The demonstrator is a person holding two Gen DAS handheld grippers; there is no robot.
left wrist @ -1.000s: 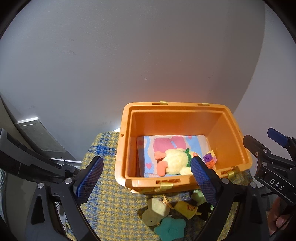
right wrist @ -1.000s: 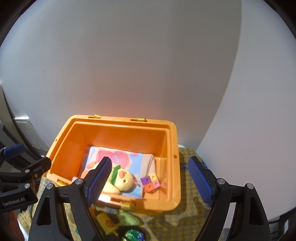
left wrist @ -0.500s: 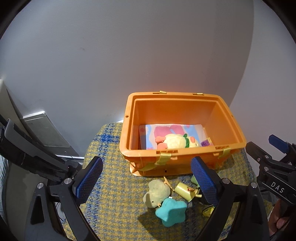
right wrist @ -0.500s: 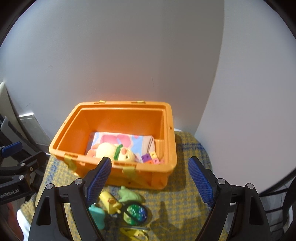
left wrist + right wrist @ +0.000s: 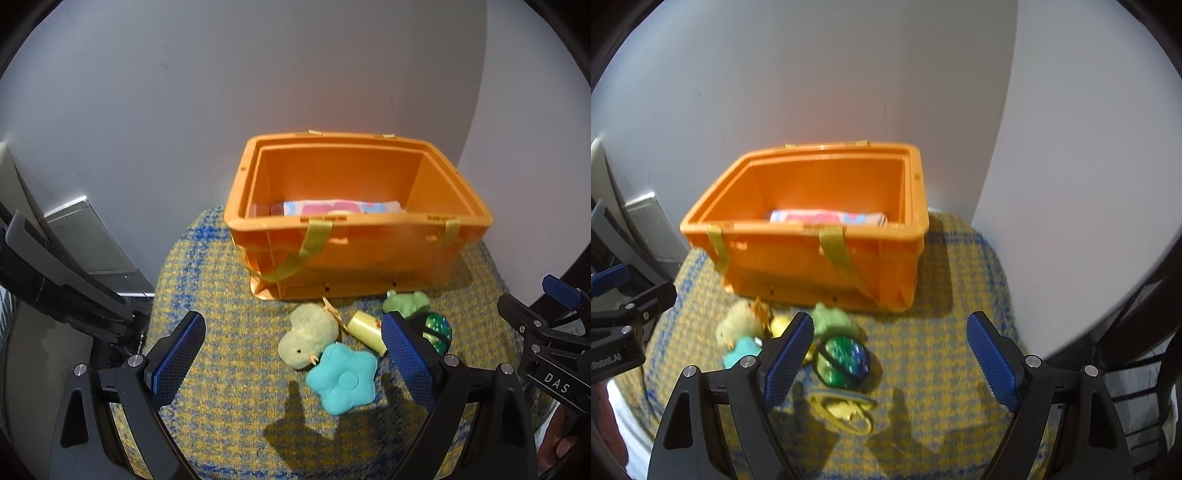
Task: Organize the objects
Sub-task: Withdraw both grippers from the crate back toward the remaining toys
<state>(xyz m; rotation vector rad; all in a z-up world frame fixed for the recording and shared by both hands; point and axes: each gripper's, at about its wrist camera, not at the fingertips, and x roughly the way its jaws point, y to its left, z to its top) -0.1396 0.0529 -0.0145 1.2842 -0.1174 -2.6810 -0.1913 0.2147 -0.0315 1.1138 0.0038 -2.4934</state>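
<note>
An orange bin (image 5: 354,254) (image 5: 812,258) stands on a yellow and blue woven mat (image 5: 229,332) against the wall, with a pink and blue cloth (image 5: 332,207) inside. In front of it lie a pale green plush chick (image 5: 310,336), a teal star cushion (image 5: 343,380), a yellow tube toy (image 5: 365,326), a green frog plush (image 5: 404,302) and a shiny green ball (image 5: 842,360). A yellow ring toy (image 5: 842,406) lies nearest in the right wrist view. My left gripper (image 5: 291,365) is open above the chick and star. My right gripper (image 5: 890,362) is open, right of the ball.
A grey flat panel (image 5: 88,240) leans against the wall left of the mat. A white wall corner (image 5: 1052,184) stands right of the bin. The mat (image 5: 942,314) shows bare to the right of the toys.
Both grippers have pulled back and lowered from over the bin. The bin's front wall and the toys on the mat now show; the plush inside the bin is hidden.
</note>
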